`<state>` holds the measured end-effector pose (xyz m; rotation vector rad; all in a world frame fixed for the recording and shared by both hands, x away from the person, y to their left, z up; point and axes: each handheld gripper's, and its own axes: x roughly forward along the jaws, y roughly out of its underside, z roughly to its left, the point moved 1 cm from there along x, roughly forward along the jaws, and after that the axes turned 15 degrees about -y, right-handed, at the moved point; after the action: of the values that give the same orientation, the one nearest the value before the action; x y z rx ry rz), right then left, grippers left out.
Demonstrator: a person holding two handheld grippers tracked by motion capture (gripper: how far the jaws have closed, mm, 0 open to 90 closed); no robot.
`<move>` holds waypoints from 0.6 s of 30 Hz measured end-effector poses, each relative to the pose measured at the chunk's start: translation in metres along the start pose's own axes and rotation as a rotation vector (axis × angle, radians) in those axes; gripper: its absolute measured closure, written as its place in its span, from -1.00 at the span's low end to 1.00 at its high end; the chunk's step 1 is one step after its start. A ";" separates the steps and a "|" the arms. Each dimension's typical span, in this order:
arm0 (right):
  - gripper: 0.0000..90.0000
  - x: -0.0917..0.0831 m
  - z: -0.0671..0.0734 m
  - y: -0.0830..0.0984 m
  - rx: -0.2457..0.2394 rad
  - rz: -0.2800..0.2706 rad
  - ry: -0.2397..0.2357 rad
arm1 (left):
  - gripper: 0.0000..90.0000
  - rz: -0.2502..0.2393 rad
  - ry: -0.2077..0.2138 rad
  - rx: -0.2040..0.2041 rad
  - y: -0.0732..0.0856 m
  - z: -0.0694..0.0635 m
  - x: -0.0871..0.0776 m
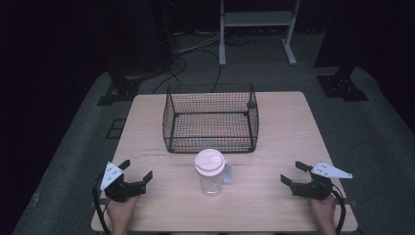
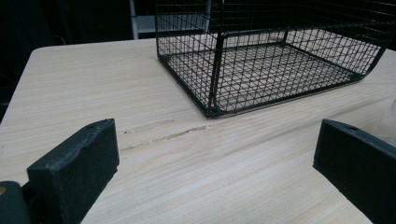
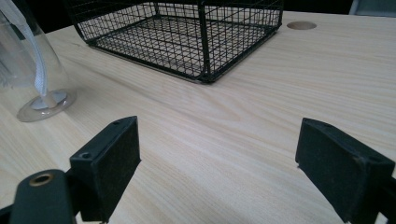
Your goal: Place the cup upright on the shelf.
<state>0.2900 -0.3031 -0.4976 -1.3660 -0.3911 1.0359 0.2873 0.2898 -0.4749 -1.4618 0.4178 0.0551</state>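
L gripper [image 1: 136, 171] & R gripper [image 1: 293, 172]: jaws apart, gripping nothing, near bench [image 1: 274, 196] front edge. Clear jug [image 1: 211, 172] stands between them, w/ open room both sides; wire basket [image 1: 210, 117] just behind.

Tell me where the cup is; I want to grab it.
High view: the cup stands mid-table, just before the basket, between both grippers.

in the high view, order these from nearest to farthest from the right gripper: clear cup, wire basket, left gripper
1. clear cup, just left of the right gripper, near the table's front middle
2. wire basket, farther back, at the table's centre
3. left gripper, at the far left front corner
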 end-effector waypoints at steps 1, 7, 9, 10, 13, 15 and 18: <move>-0.71 0.000 0.000 0.000 0.000 0.000 0.000 | -1.00 0.000 0.002 0.002 0.000 -0.001 0.000; -0.71 0.000 0.000 0.000 0.002 -0.002 -0.001 | -1.00 0.003 0.019 -0.002 0.000 -0.003 0.001; -0.71 0.000 0.000 0.000 0.001 -0.004 -0.002 | -1.00 0.005 0.021 0.003 -0.001 -0.004 0.001; -0.71 0.000 0.000 0.000 0.001 -0.005 -0.004 | -1.00 0.005 0.023 0.002 -0.001 -0.004 0.001; -0.71 -0.001 0.000 0.000 0.000 -0.006 -0.006 | -1.00 0.002 0.029 0.005 -0.001 -0.006 0.001; -0.71 -0.001 0.000 0.000 -0.001 -0.007 -0.008 | -1.00 0.006 0.036 0.010 -0.001 -0.007 0.001; -0.71 -0.001 0.000 0.000 -0.004 -0.005 -0.008 | -1.00 -0.008 0.053 0.014 -0.003 -0.009 -0.001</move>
<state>0.2895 -0.3035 -0.4974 -1.3640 -0.4020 1.0370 0.2852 0.2806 -0.4718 -1.4536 0.4544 0.0067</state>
